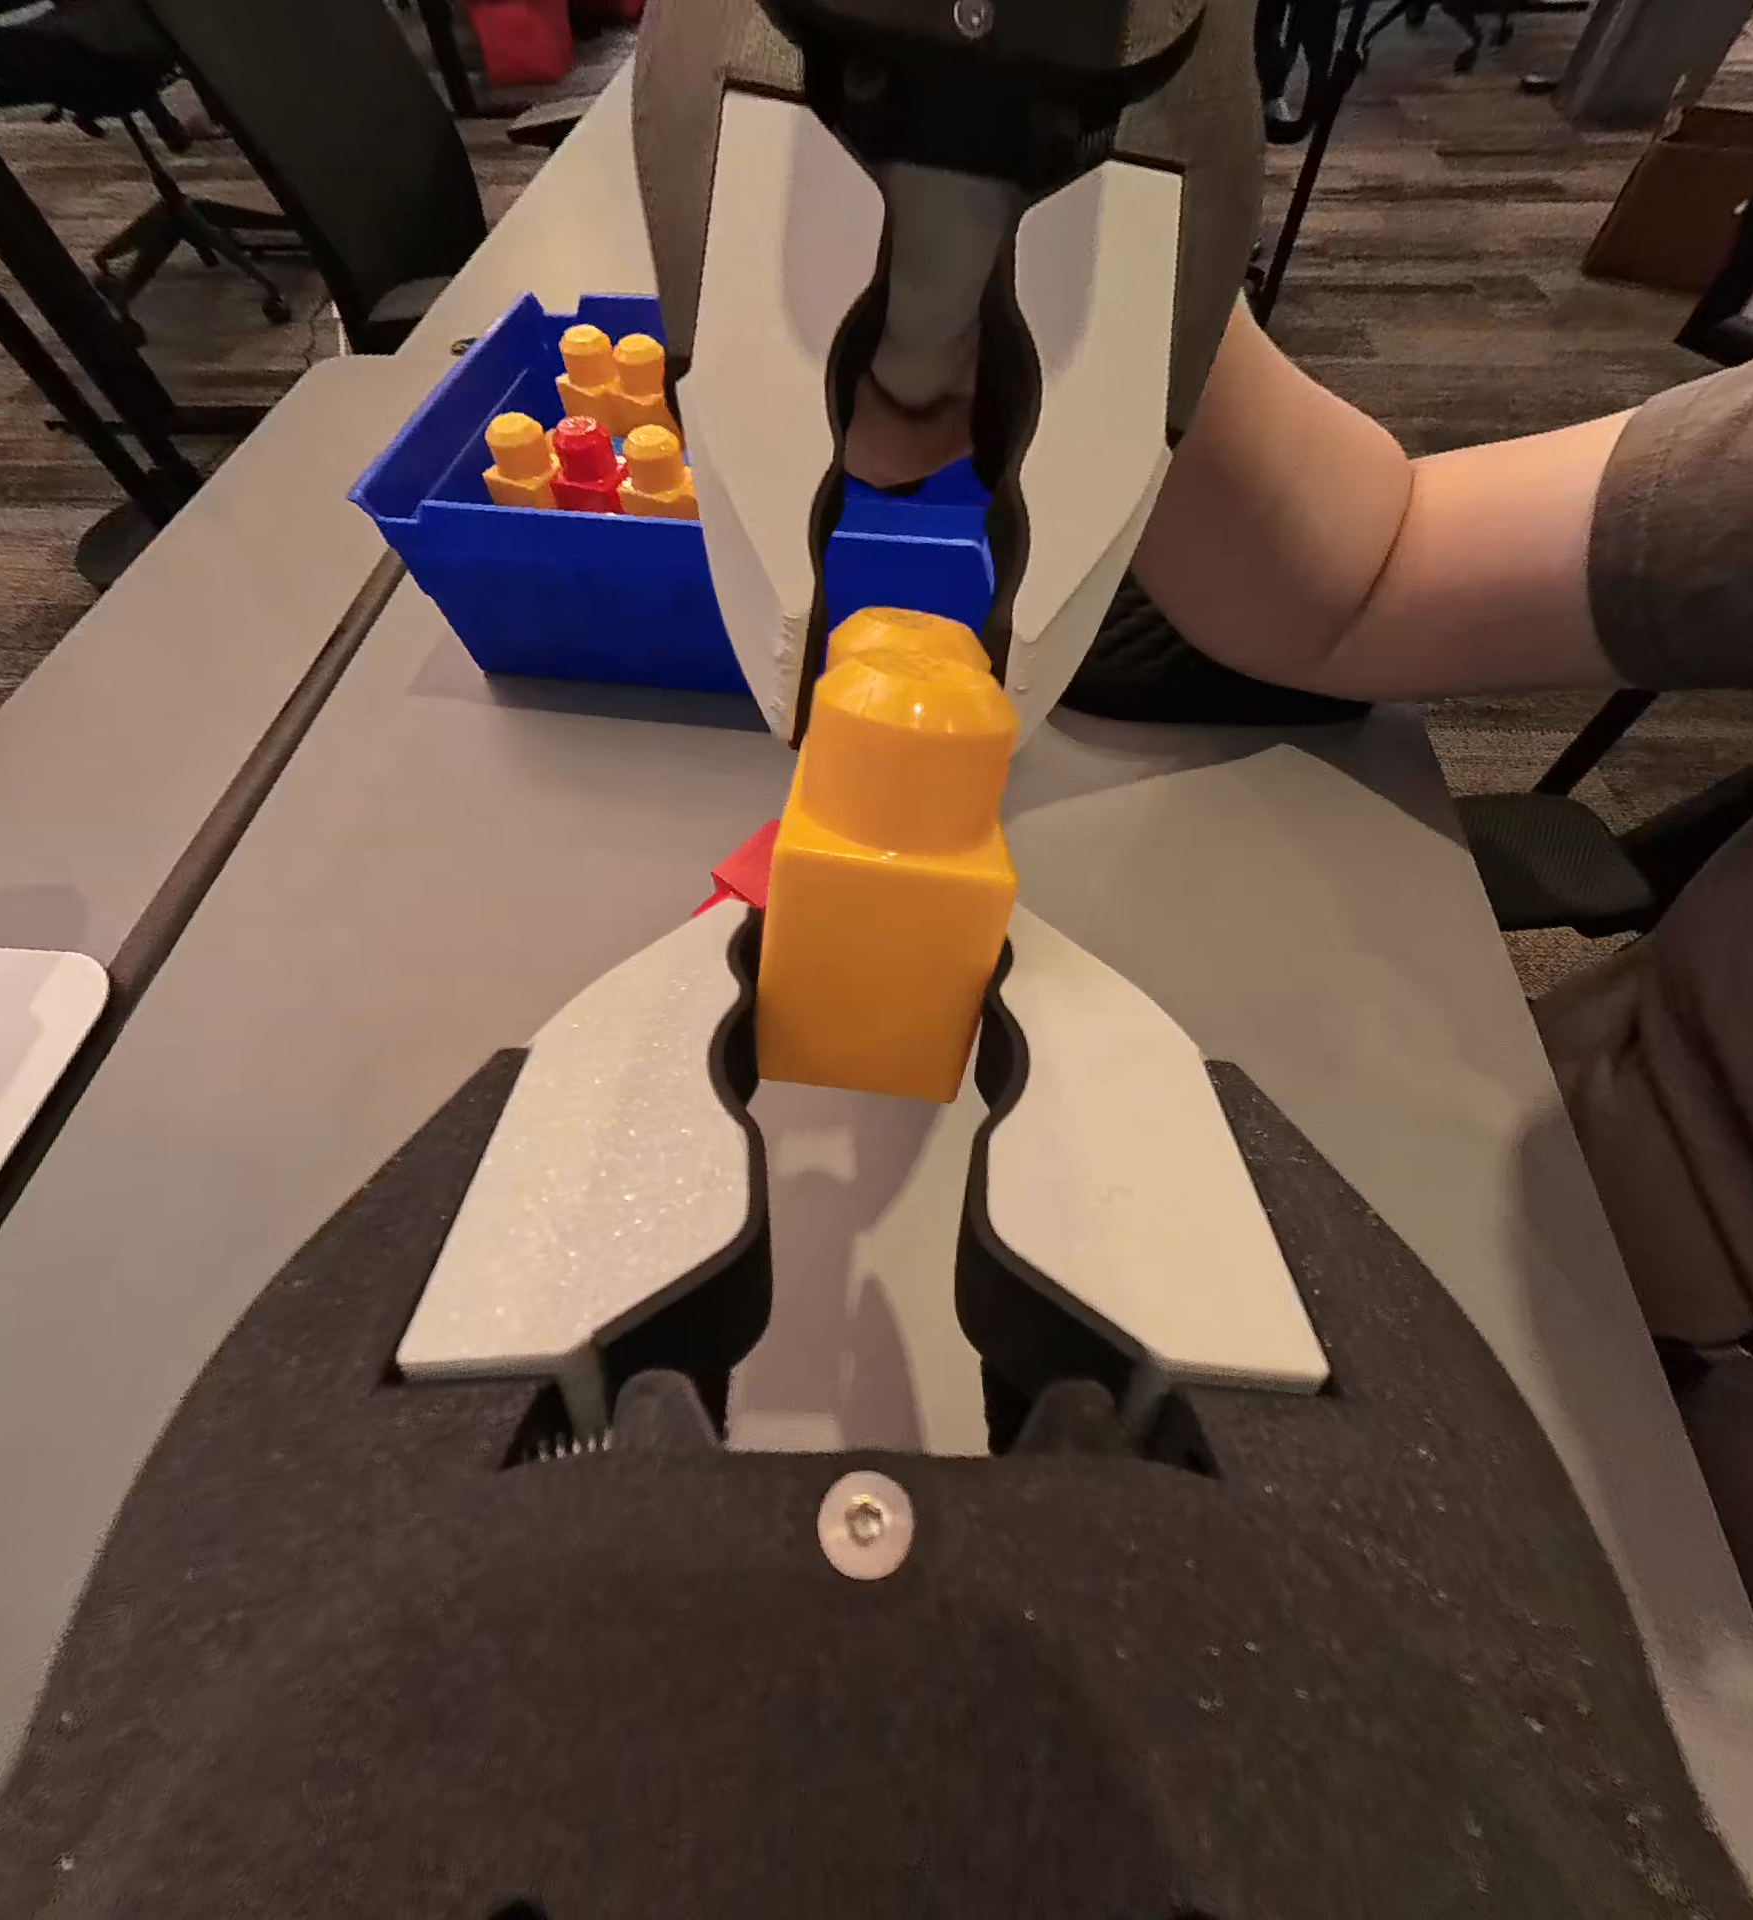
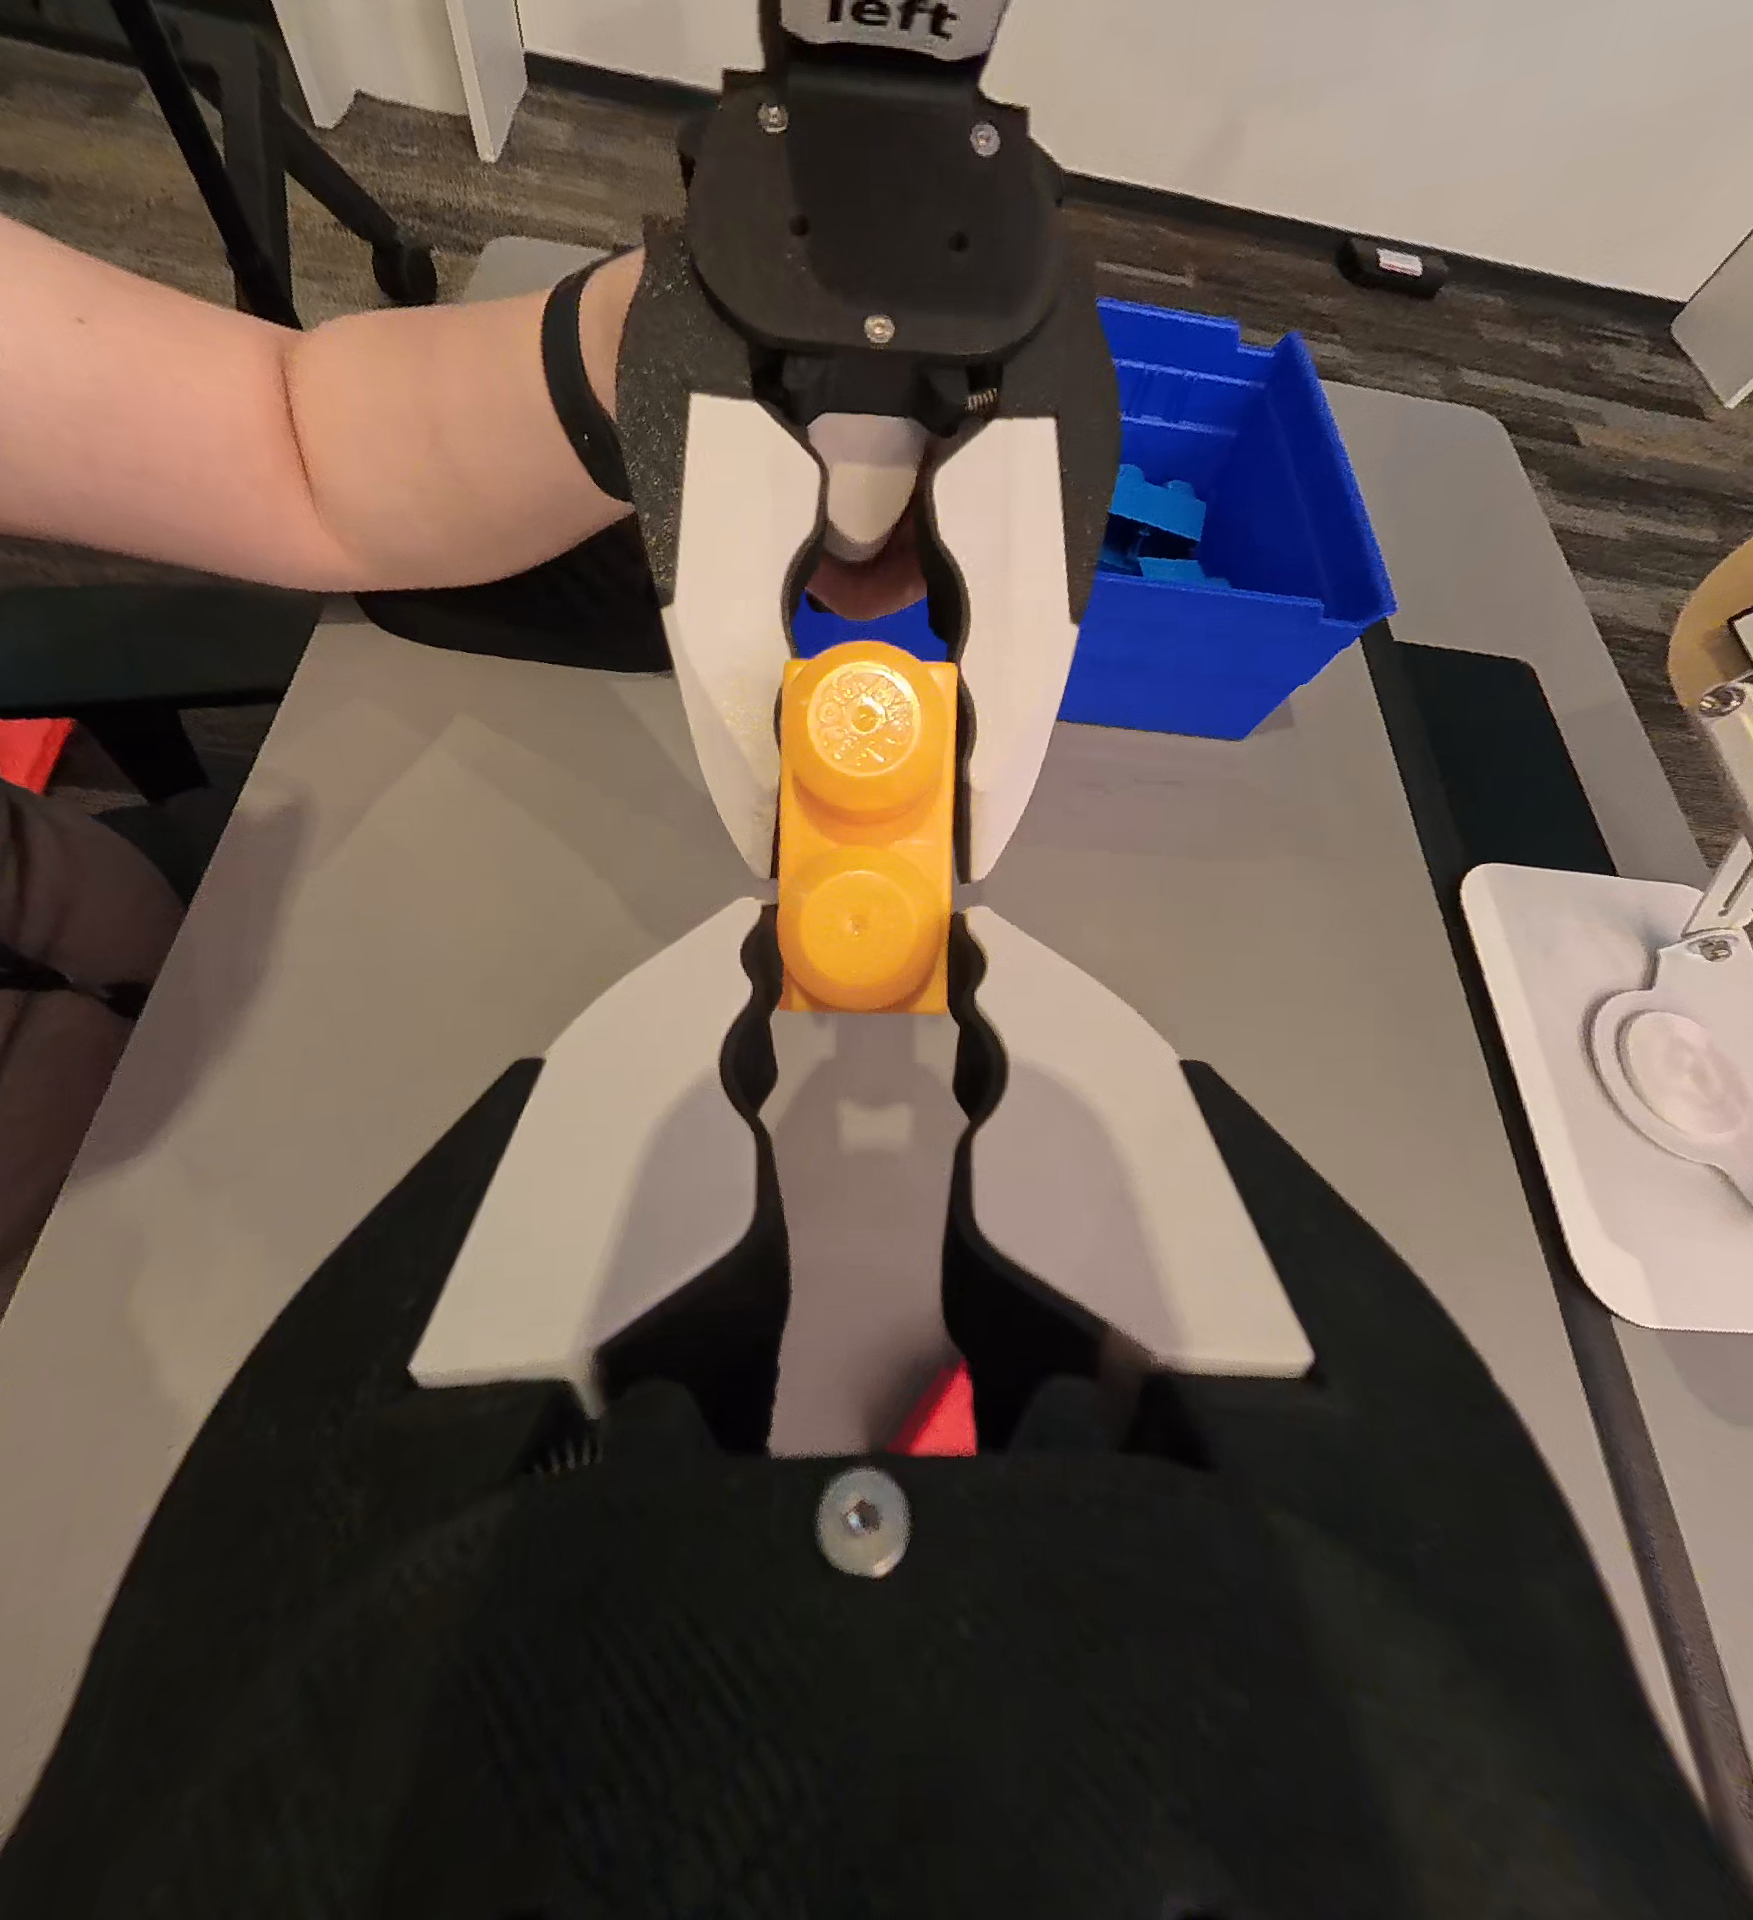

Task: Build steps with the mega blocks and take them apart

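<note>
Both tongs clamped on the same orange two-stud block (image 2: pixel 864 831) over the grey tabletop (image 1: pixel 352 935): left tongs (image 1: pixel 877 935) on one end, right tongs (image 2: pixel 864 935) on the other. Blue bin (image 1: pixel 560 592) at 11 o'clock, more orange and red blocks (image 1: pixel 591 447) inside. Red block (image 1: pixel 747 862) half hidden behind. White tray (image 2: pixel 1578 1091) at 3 o'clock. Label on left handle, papers nearby.

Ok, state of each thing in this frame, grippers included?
Orange two-stud block: upright, gripped at both ends.
Left gripper: jaws shut on the block.
Right gripper: jaws shut on the block.
Blue bin: open-topped, holding orange and red blocks.
Red piece: mostly hidden behind the block.
</note>
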The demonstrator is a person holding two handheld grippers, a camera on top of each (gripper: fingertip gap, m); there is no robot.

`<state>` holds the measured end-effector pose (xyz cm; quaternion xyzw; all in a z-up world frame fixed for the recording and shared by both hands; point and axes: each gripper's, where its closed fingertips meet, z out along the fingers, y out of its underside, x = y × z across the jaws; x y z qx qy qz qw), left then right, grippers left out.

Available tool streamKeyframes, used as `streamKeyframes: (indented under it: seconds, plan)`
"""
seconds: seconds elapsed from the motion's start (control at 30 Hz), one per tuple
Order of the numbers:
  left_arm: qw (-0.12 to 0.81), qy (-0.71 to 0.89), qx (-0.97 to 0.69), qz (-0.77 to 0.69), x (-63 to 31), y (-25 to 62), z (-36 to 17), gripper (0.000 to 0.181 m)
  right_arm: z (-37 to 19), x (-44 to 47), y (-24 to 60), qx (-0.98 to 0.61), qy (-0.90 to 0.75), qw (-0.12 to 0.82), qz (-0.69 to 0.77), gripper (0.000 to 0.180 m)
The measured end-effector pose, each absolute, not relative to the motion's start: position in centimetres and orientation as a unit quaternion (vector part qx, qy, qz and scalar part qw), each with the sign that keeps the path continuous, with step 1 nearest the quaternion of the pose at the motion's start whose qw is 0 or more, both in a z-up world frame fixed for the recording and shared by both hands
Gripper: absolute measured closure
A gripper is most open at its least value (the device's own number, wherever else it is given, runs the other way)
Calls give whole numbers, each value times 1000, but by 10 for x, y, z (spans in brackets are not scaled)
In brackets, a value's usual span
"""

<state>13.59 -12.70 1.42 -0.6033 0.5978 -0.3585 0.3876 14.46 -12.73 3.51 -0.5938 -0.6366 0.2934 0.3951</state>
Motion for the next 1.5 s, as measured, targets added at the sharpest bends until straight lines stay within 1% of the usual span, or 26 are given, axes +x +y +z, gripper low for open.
streamKeyframes:
  seconds: [0.2,0.57,0.67,1.1,1.5]
  plan:
    - [382,600,-603,-362,138,-129,12,142,34,147,-129,-598,-638,386,293,148]
    - [372,595,-614,-361,142,-127,3,144,36,148,-123,-628,-596,364,344,149]
    - [382,572,-615,-384,143,-124,12,144,40,149,-120,-628,-586,371,352,149]
    - [349,524,-617,-471,141,-126,23,142,48,149,-119,-626,-565,374,386,149]
    - [346,535,-623,-454,140,-126,18,143,45,148,-118,-631,-561,366,391,149]
